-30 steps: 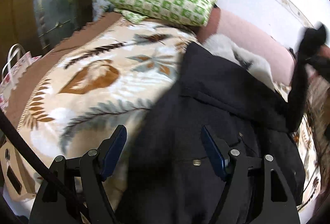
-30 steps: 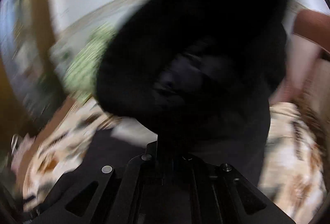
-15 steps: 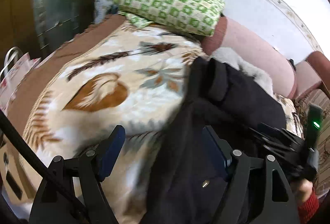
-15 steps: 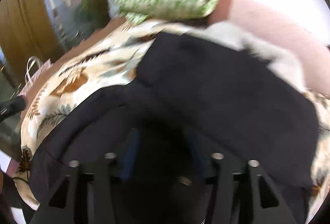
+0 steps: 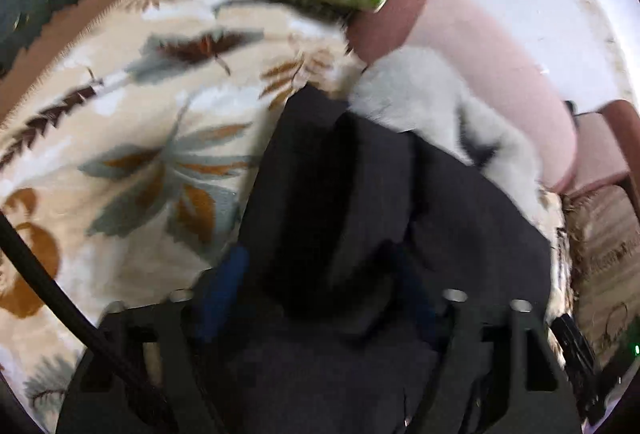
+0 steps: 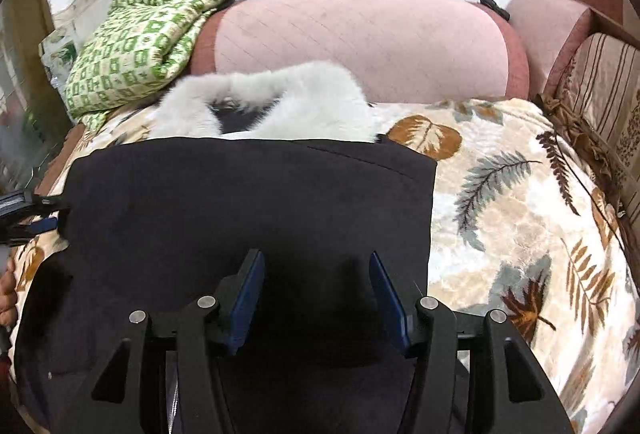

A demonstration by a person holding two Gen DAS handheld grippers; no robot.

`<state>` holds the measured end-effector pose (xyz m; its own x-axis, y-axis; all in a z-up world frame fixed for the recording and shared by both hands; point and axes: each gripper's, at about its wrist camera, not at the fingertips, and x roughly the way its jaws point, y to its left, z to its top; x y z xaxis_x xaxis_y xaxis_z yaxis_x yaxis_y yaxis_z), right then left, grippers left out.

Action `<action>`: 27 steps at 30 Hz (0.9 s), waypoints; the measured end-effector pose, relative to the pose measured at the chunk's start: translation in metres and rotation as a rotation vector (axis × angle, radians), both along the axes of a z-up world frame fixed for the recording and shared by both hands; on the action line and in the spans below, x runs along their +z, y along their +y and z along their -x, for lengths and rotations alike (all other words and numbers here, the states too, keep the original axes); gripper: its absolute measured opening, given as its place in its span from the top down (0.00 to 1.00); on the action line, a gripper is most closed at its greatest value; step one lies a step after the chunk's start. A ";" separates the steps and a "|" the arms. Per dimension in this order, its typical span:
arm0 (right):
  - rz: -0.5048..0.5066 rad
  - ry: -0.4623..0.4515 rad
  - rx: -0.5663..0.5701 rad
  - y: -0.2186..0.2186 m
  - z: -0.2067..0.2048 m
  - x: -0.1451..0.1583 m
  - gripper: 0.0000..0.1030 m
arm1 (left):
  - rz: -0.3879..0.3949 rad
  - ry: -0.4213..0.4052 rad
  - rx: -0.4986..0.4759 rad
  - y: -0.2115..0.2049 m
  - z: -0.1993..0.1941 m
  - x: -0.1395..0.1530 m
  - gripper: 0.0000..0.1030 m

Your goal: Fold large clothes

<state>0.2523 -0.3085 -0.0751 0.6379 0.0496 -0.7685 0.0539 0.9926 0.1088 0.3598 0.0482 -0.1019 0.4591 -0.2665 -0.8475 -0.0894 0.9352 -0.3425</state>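
Right wrist view: black coat [image 6: 248, 210] half-folded under the open, empty right gripper [image 6: 316, 294]; left gripper [image 5: 320, 298] closing around its bunched edge, more folds left.

A green checked pillow [image 6: 136, 46] leans against the pink bolster [image 6: 360, 46] on a leaf-patterned blanket [image 6: 520, 202].

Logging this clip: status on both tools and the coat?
Left tool closing, coat fabric between its fingers. Right tool open, above the coat. Coat on the leaf-print blanket, fur collar up top. Nothing in the way.
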 end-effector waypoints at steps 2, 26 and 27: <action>0.002 0.009 0.016 0.004 -0.010 -0.007 0.43 | -0.036 0.051 0.030 0.000 -0.009 -0.017 0.60; -0.214 0.107 -0.104 -0.099 0.060 -0.013 0.21 | -0.023 -0.033 0.006 0.099 0.113 0.012 0.21; -0.211 0.123 -0.121 -0.107 0.070 -0.017 0.21 | -0.006 -0.026 -0.006 0.105 0.123 0.005 0.21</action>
<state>0.1821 -0.4157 -0.0920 0.5517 0.1458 -0.8212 0.1967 0.9341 0.2979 0.2371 0.1535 -0.0967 0.4796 -0.2641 -0.8368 -0.0752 0.9378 -0.3390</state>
